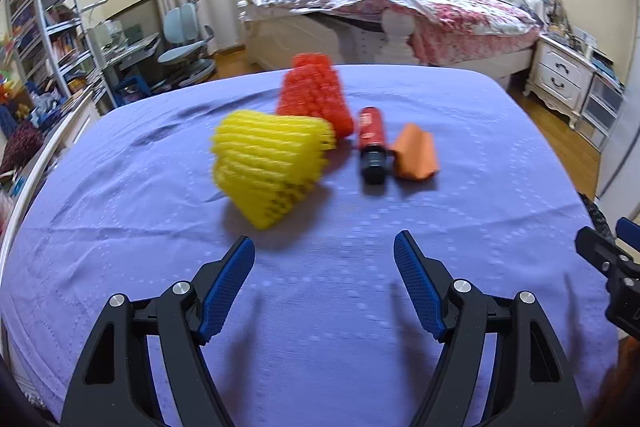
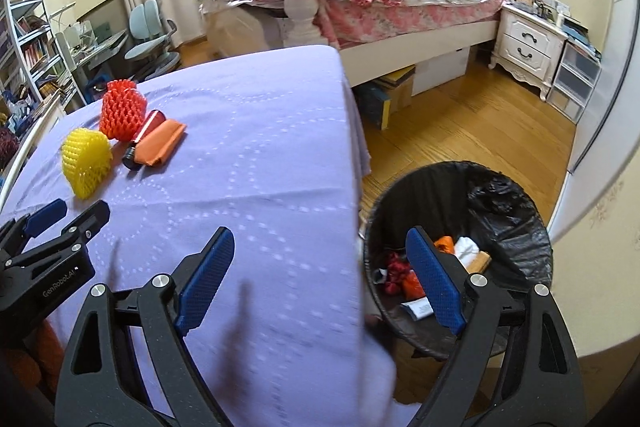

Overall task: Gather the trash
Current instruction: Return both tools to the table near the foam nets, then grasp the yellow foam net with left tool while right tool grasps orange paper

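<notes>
On the left gripper, white lettering "GenRobot.AI"; other labels unreadable.

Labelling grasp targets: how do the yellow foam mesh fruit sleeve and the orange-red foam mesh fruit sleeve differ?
The yellow foam mesh fruit sleeve lies tipped on its side, nearer the cameras; the orange-red foam mesh fruit sleeve stands more upright, farther back. The yellow one is apart from the red can; the orange-red one sits right beside it. Both are netted foam, on the purple tablecloth.

"GenRobot.AI" in white on left gripper black body; nothing else legible.
</notes>
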